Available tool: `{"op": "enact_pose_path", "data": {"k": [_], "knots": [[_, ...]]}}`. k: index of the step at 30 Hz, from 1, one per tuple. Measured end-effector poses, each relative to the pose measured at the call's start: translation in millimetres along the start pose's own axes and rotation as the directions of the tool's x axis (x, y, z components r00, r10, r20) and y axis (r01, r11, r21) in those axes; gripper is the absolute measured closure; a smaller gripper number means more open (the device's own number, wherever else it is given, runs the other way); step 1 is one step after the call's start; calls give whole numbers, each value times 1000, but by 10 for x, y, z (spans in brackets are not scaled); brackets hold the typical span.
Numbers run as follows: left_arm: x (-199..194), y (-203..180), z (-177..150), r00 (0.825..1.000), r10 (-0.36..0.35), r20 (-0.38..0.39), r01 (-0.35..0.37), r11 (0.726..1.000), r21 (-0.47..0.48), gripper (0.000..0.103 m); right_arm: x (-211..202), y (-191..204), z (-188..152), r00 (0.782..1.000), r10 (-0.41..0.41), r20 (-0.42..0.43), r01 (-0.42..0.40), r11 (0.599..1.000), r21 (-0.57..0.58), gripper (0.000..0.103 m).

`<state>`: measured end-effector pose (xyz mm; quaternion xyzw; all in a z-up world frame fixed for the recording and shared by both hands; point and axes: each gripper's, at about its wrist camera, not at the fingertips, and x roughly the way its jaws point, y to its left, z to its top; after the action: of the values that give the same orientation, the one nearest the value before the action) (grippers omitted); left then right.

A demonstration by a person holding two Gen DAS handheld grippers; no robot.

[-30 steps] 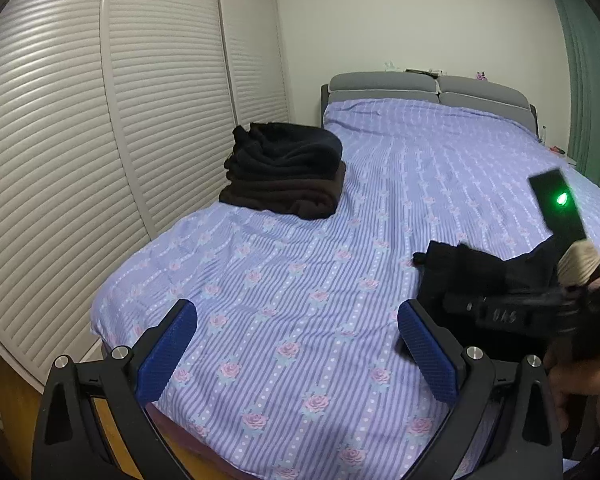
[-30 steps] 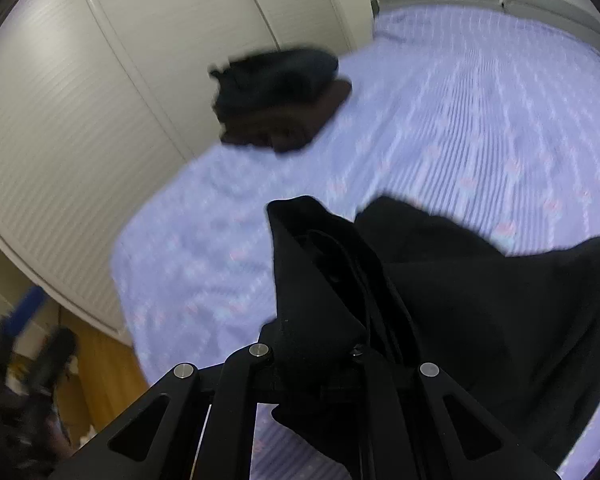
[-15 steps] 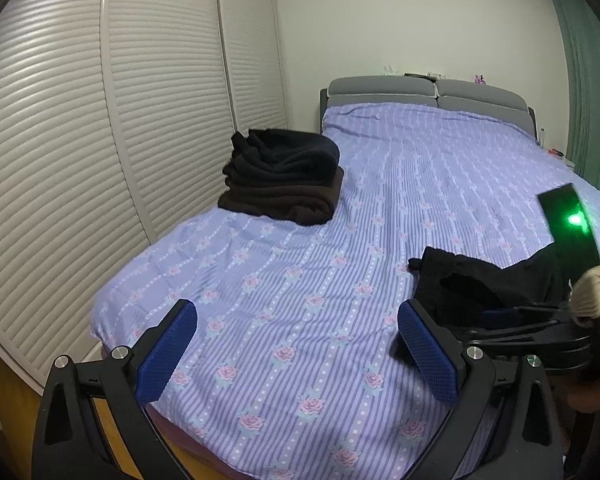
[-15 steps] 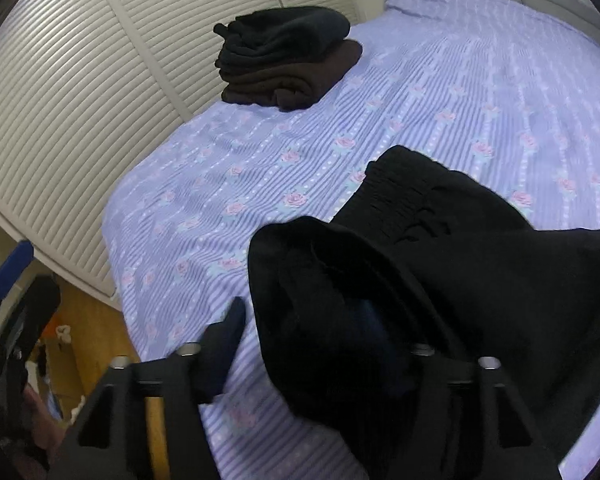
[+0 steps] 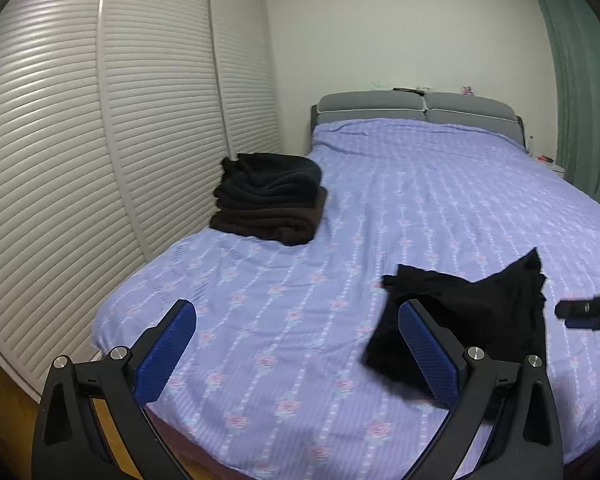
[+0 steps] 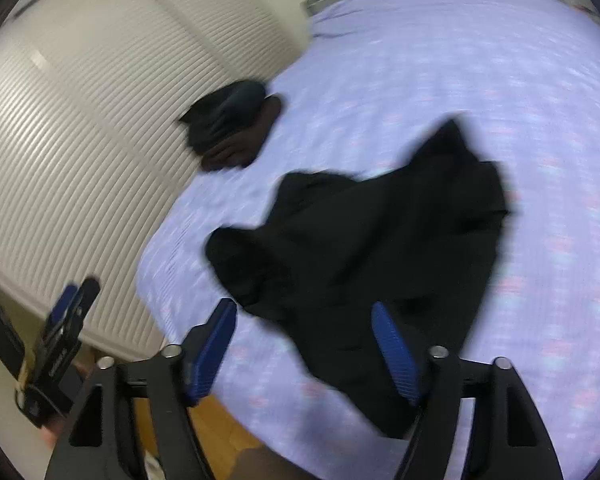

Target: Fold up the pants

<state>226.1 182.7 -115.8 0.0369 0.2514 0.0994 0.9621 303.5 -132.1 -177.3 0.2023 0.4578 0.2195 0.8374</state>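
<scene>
From the left wrist camera, a wide bed [image 5: 440,200] fills the room, covered by a lilac sheet with pale stripes and rows of pink roses; a grey padded headboard [image 5: 416,106] in two sections stands at its far end, against a plain white wall; white louvred wardrobe doors [image 5: 112,152] run along the left side and a green curtain [image 5: 580,80] hangs at the right edge; one stack of folded dark clothes [image 5: 270,208] sits near the bed's left edge, black pieces over a brown one; one pair of black pants [image 5: 468,312] lies crumpled on the sheet near the foot of the bed, toward the right; the left gripper [image 5: 298,350] hovers over the foot of the bed with its two blue-padded jaws spread wide, nothing between them; the tip of the right gripper [image 5: 592,314] shows at the right edge, beside the pants

From the right wrist camera, blurred, the same pants [image 6: 380,256] lie spread in a loose heap on the sheet just ahead of the right gripper [image 6: 304,350], whose two blue pads stand apart and hold nothing; the stack [image 6: 232,128] lies beyond, by the doors [image 6: 80,152]; the left gripper [image 6: 66,320] shows at lower left, off the bed's edge, over a strip of wooden floor [image 6: 216,440]
</scene>
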Motion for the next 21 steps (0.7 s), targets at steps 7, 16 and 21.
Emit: {"op": "enact_pose_path", "data": {"k": [7,16,21], "knots": [[30,-330,19,999,-33,2,32,998,48,0,92,-574,284,1000,4,-30,-1,995,98,25],[91,-328,4,1000,-18,-18,18,999,40,0,624,-580,330,994,83,-73,-71,985,154,25],[97,-291,-30,999,-13,-30,14,1000,24,0,897,-369,211,986,103,-128,-89,989,114,32]]}}
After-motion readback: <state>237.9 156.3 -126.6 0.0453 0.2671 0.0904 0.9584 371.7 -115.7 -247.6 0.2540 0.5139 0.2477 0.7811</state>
